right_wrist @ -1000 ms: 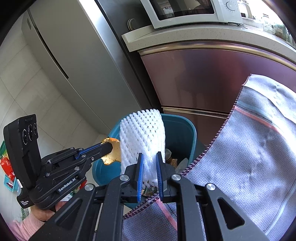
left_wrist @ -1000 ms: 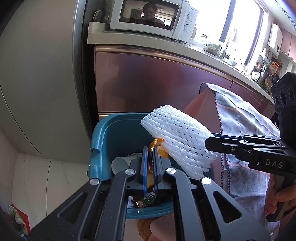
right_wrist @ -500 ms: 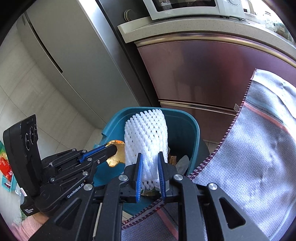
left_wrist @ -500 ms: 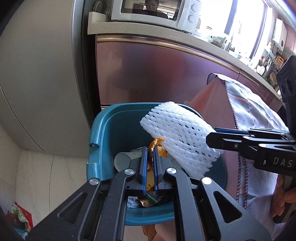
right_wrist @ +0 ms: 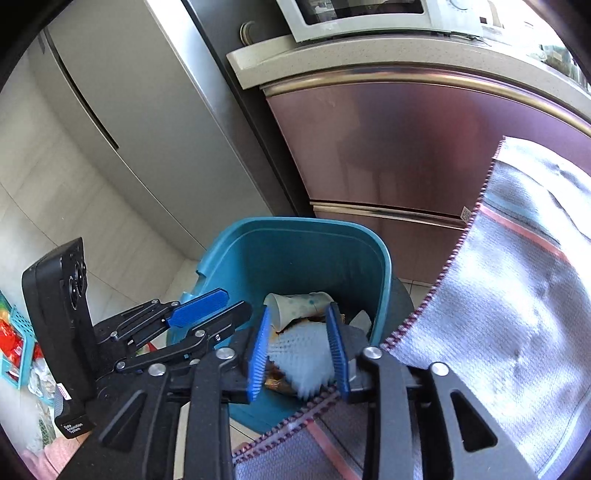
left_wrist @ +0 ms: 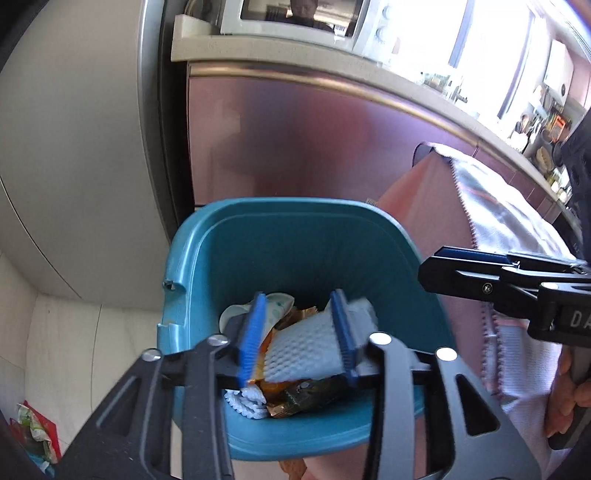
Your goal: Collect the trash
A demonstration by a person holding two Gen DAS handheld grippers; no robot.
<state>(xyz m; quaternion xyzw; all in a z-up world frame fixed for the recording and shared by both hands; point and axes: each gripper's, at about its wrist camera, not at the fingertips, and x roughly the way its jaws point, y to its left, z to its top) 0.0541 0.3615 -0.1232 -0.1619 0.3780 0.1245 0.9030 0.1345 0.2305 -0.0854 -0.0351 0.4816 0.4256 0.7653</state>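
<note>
A teal trash bin [left_wrist: 295,229] stands on the floor below both grippers; it also shows in the right wrist view [right_wrist: 295,236]. Inside lie a white foam net sleeve [left_wrist: 306,350], an orange wrapper [left_wrist: 275,387] and a paper cup [right_wrist: 299,304]. The foam sleeve shows in the right wrist view [right_wrist: 299,358] too. My left gripper [left_wrist: 299,332] is open and empty above the bin. My right gripper [right_wrist: 297,350] is open and empty above the bin, and shows at the right of the left wrist view [left_wrist: 480,269].
A grey woven cloth [right_wrist: 517,295] drapes over a table edge at the right, beside the bin. Maroon cabinets [left_wrist: 314,147] with a microwave [left_wrist: 295,18] on top stand behind. A grey fridge [left_wrist: 74,147] is at the left. Loose packets [left_wrist: 33,435] lie on the floor.
Both grippers opened. The foam sleeve dropped from the right gripper and the orange wrapper from the left gripper into the bin.
</note>
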